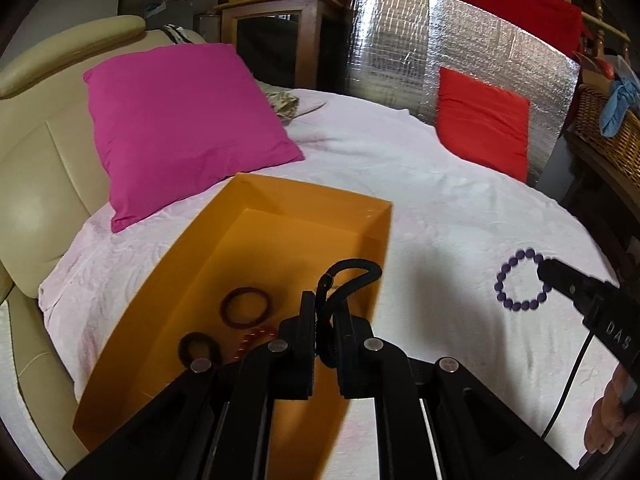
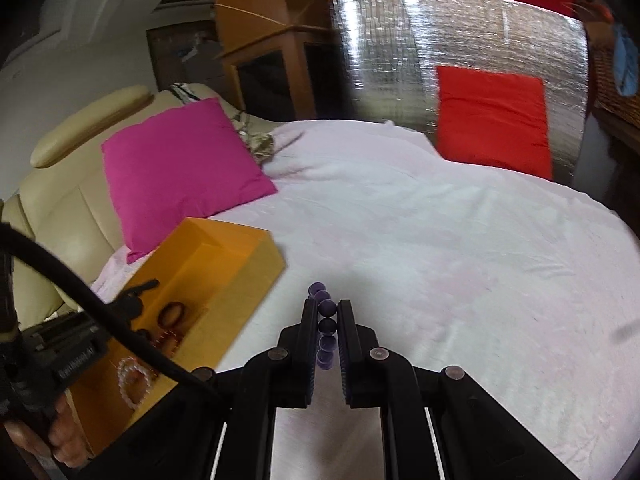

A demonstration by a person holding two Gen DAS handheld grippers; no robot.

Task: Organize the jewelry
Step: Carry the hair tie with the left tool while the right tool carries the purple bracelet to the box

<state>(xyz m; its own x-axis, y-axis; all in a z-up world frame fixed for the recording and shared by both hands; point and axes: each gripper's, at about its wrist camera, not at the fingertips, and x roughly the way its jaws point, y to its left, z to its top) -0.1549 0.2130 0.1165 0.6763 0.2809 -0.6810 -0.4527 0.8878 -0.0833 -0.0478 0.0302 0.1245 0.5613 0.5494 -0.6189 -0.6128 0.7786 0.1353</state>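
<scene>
An orange box (image 1: 256,200) lies on the pale pink bedspread; it also shows in the right wrist view (image 2: 240,268). Inside lie a dark red bangle (image 1: 245,307), a black ring-shaped band (image 1: 199,349) and a red beaded piece (image 1: 256,338); the right wrist view also shows a pale pink beaded bracelet (image 2: 134,380). My left gripper (image 1: 325,312) is shut on a black cord bracelet (image 1: 352,270) above the box's right side. My right gripper (image 2: 325,312) is shut on a purple beaded bracelet (image 2: 326,326), which also shows in the left wrist view (image 1: 520,280), just above the bedspread.
A magenta cushion (image 1: 180,120) leans on the beige headboard (image 1: 44,176) behind the box. A red cushion (image 1: 482,116) rests against a silver foil panel (image 1: 400,52) at the back right. A wicker basket (image 1: 612,132) stands at the far right. Wooden furniture stands behind the bed.
</scene>
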